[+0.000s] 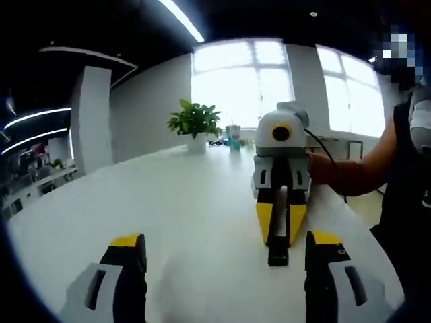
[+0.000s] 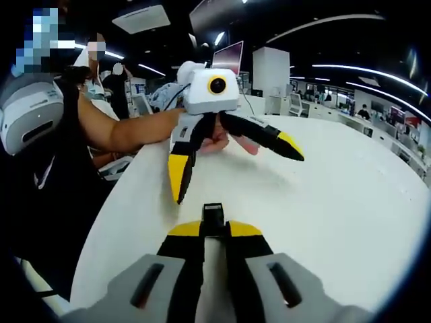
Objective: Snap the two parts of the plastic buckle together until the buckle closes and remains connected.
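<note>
A: Where's the buckle rn?

B: One black buckle piece (image 2: 213, 217) is pinched in your right gripper (image 2: 214, 232). Jaws clamped on it, the end sticking out past the yellow tips. In the left gripper view you see the same thing head-on: right gripper (image 1: 279, 229) low over the white table (image 1: 195, 222), black piece (image 1: 278, 254) poking out at the tips, down by the tabletop.

A: And my left?

B: Left gripper (image 1: 225, 259) is spread wide, nothing between the jaws. In the right gripper view it's up ahead (image 2: 236, 161), jaws splayed apart above the table (image 2: 350, 202), your hand (image 2: 225, 140) wrapped round its grip.

A: Second buckle half?

B: Can't tell where it is from these views.

A: Anything else ard?

B: Potted plant (image 1: 195, 124) at the table's far end, by the bright windows (image 1: 283, 81).
</note>
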A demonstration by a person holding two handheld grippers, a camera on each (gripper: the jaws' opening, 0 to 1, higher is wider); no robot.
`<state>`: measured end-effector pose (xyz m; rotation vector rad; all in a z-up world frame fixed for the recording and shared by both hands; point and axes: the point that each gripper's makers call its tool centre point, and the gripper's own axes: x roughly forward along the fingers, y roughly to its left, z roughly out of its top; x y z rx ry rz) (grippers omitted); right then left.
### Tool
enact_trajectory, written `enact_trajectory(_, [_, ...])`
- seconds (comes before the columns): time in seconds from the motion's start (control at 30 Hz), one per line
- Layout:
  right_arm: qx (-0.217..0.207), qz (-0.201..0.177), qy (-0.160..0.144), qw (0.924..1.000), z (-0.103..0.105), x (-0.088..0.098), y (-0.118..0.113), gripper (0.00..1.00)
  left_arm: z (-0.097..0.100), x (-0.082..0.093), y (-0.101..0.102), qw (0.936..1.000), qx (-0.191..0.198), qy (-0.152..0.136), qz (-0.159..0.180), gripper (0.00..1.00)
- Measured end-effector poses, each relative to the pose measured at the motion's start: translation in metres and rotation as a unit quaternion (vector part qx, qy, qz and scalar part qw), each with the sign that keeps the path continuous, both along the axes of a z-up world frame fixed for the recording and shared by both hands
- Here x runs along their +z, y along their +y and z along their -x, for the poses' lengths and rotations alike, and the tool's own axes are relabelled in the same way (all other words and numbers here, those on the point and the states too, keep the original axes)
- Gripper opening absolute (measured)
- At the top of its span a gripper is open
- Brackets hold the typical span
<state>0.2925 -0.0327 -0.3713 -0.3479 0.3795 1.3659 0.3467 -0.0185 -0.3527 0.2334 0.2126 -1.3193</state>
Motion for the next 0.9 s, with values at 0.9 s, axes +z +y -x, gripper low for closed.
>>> enact_trajectory(0.9, [-0.066,-0.097,-0.041,0.9922,-0.027,0.048,-0.010,0.09,-0.020,0.008,0.019,0.9985,0.053,0.008,0.013,0.82])
